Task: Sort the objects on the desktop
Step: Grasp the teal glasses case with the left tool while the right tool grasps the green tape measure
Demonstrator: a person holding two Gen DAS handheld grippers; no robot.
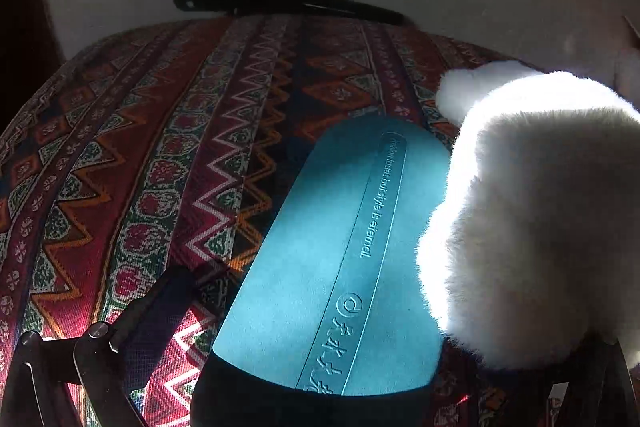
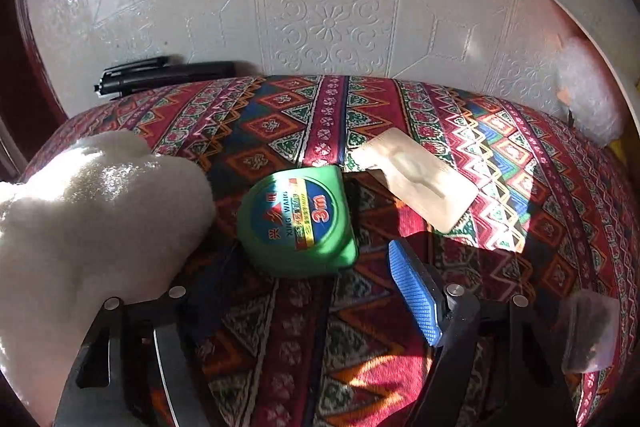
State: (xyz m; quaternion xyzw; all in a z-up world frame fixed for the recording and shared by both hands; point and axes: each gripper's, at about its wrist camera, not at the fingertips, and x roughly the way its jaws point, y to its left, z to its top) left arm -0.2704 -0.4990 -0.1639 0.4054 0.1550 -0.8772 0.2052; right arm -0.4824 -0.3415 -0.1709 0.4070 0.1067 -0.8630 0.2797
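In the left wrist view a teal glasses case (image 1: 320,259) with embossed lettering lies lengthwise on the patterned cloth. My left gripper (image 1: 340,315) is open and straddles it. Its left finger (image 1: 160,299) stands clear of the case's edge, and its right finger is hidden behind a white fluffy toy (image 1: 532,211). In the right wrist view a green 3 m tape measure (image 2: 296,219) lies flat just ahead of my open right gripper (image 2: 304,267), whose blue-padded right finger (image 2: 416,291) is beside it. The same fluffy toy (image 2: 92,219) covers the left finger.
Black pens (image 2: 160,75) lie at the table's far edge against the embossed white wall. A translucent beige packet (image 2: 416,179) sits behind the tape measure. A small plastic packet (image 2: 592,331) lies at the right. A bubble-wrap bundle (image 2: 588,91) is at the back right.
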